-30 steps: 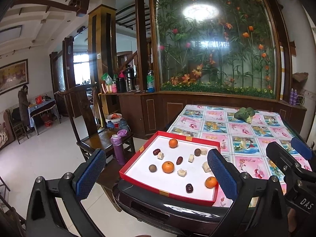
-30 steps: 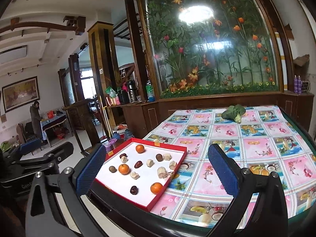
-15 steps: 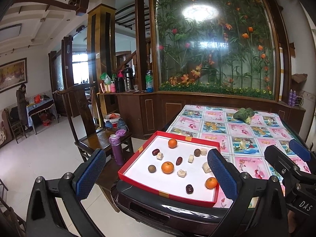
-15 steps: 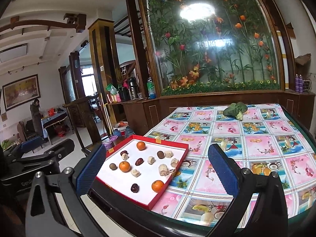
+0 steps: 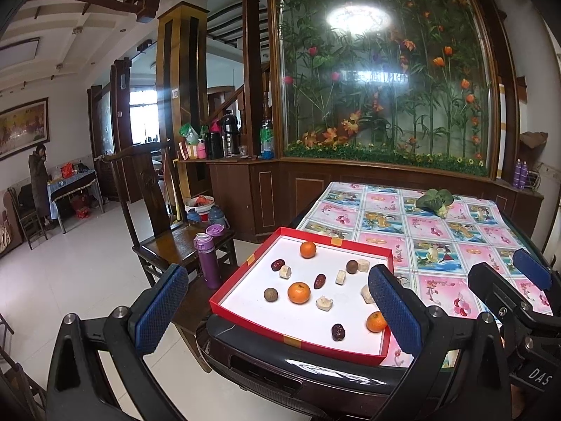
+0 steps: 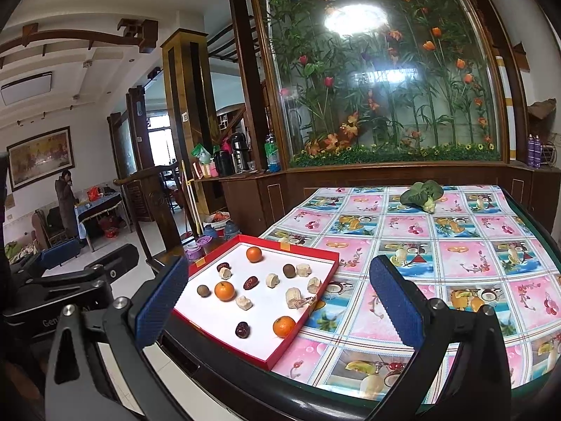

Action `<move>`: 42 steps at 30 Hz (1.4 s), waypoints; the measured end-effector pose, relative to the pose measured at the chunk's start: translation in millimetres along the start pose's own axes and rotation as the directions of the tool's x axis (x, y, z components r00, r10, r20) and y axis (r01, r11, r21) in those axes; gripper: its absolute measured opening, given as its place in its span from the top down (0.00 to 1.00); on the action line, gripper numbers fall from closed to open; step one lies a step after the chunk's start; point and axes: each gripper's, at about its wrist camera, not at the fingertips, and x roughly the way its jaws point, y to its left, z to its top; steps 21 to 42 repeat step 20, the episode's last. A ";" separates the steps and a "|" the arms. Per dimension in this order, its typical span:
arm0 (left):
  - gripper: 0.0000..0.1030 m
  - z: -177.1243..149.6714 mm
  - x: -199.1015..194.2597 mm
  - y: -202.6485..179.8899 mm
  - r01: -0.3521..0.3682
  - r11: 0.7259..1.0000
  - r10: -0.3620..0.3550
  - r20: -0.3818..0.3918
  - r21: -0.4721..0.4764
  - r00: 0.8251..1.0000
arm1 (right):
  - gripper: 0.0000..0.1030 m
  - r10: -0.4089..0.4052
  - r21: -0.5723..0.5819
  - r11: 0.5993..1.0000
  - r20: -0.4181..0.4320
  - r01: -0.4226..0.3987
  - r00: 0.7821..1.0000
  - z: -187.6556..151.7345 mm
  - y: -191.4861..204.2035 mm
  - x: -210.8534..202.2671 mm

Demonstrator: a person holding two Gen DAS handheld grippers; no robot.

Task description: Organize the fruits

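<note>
A table under a pink-and-blue fruit-print cloth (image 6: 413, 245) carries a shallow red-rimmed, white-floored tray (image 5: 364, 351) at its near left corner, long axis running away towards the planted glass wall. Oranges (image 5: 299, 292), dark dates and pale pieces lie scattered inside. The left gripper (image 5: 277, 308) and right gripper (image 6: 280, 301) both gape wide, empty.

Patterned table (image 6: 438, 245), red tray (image 6: 301, 326), greens (image 6: 420, 193)
</note>
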 end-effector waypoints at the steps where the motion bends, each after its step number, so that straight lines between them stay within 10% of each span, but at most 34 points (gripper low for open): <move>1: 0.00 -0.1 0.8 0.2 0.001 1.000 -0.001 -0.005 0.000 1.000 | 0.00 0.002 0.001 1.000 0.000 -0.002 1.000 -0.2 -0.2 0.1; 42: 0.00 -3.7 16.4 -1.8 0.088 0.996 -0.087 -0.076 0.009 0.993 | 0.00 -0.017 -0.038 0.999 0.001 0.017 1.000 -2.6 2.6 9.4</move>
